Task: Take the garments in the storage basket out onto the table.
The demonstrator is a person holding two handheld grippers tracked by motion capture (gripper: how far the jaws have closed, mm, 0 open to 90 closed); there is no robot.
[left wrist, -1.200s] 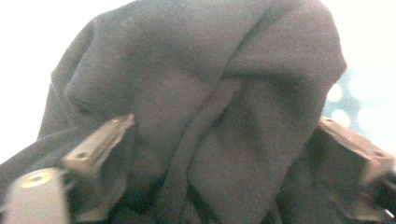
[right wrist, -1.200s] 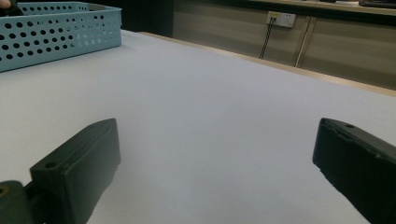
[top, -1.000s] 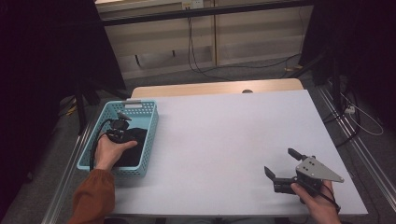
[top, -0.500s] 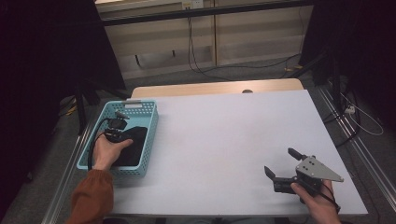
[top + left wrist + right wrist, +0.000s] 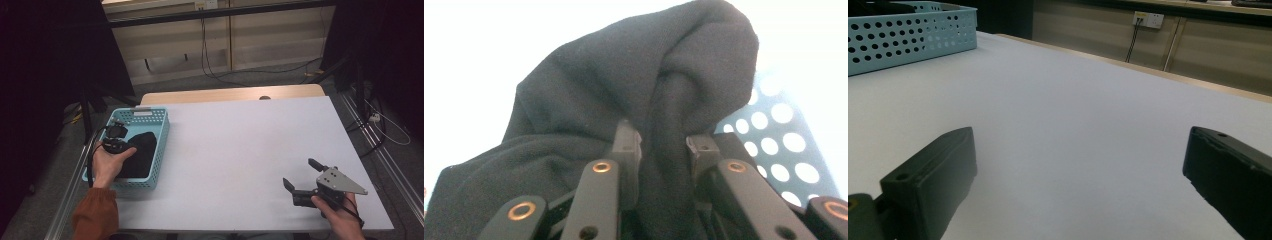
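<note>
Your left gripper [image 5: 116, 141] sits at the left of the high view, down inside the blue basket [image 5: 159, 150], over the black cloth [image 5: 141, 152]. From above you cannot see how its jaws stand. The left gripper view settles it: the two jaws are clamped on a raised fold of that black cloth [image 5: 639, 100], which bulges up above them in a soft, matte, knitted hump, with the basket's perforated plastic wall [image 5: 779, 145] at the lower right.

Your right gripper [image 5: 305, 177] rests low at the lower right of the high view, near the table's front edge, with its jaws wide apart. The right gripper view looks between them across the bare white table [image 5: 1073, 125], smooth and flat, with the basket [image 5: 908, 35] in the upper left corner, well apart from it.

The basket hugs the table's left edge, its round-holed walls rising around the cloth on all sides. The wide middle of the table [image 5: 240, 145] between your two hands lies open.
</note>
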